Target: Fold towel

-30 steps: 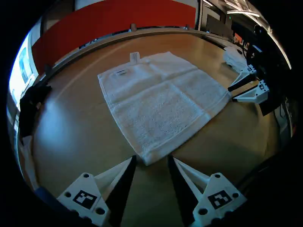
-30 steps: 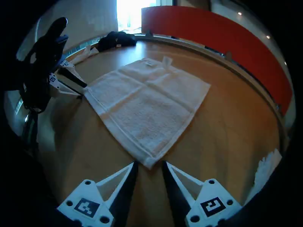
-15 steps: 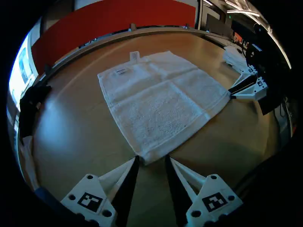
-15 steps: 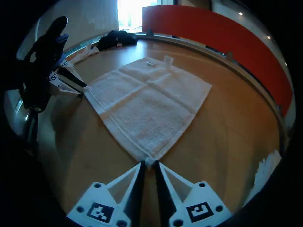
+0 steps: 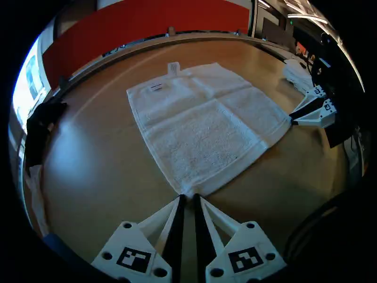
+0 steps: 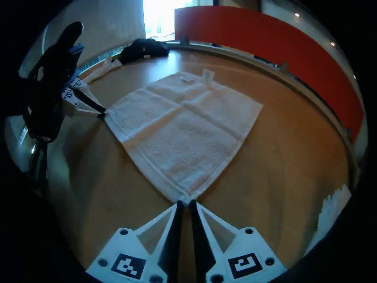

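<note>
A white towel [image 5: 207,122] lies flat and spread out on the round wooden table [image 5: 94,160], with a small label tag [image 5: 173,68] at its far edge. My left gripper [image 5: 188,198] is shut on the towel's near corner at table height. In the right gripper view the towel [image 6: 184,127] points one corner at me, and my right gripper [image 6: 184,203] is shut on that corner. Each view also shows the other gripper pinching the neighbouring corner: the right gripper [image 5: 293,119] at the right, the left gripper [image 6: 102,113] at the left, held by a dark-sleeved hand.
A red panel [image 5: 141,23] runs behind the table's raised rim [image 6: 292,85]. A dark cloth [image 6: 143,47] lies at the far edge near a window. White cloths [image 6: 332,207] [image 5: 297,70] lie near the rim, and bare wood surrounds the towel.
Both grippers have closed from open onto their towel corners, the right one first, then the left. The towel itself has stayed flat and in place.
</note>
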Motion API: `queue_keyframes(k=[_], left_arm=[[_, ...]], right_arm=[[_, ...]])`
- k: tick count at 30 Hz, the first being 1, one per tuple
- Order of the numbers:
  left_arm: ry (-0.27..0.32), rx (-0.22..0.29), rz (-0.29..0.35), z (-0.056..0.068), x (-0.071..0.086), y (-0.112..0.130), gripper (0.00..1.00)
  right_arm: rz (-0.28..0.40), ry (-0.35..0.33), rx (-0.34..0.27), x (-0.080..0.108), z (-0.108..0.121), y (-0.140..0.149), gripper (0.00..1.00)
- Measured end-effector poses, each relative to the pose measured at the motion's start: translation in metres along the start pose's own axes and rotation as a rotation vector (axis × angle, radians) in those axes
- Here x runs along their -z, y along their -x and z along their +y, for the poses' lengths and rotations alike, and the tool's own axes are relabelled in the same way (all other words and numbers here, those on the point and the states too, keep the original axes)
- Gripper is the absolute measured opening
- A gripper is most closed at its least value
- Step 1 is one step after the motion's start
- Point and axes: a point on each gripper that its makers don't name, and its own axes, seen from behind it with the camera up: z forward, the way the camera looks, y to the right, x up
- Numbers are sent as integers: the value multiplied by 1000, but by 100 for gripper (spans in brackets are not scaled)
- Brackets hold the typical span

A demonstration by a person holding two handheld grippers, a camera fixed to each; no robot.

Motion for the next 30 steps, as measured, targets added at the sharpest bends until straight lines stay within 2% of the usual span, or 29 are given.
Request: queue_keyframes(k=[6,12,18,24,30], left_arm=[[22,22,-7,2,0,0,12],[32,13,-11,5,0,0,10],[24,43,-6,2,1,-5,9],[27,48,-1,3,8,-11,9],[43,77,-2,9,19,-13,9]], right_arm=[[-2,-2,4,1,1,-1,9],[-2,0,14,3,1,-3,9],[4,0,12,6,2,-6,9],[14,6,10,12,3,-12,9],[21,-1,1,24,0,-15,9]])
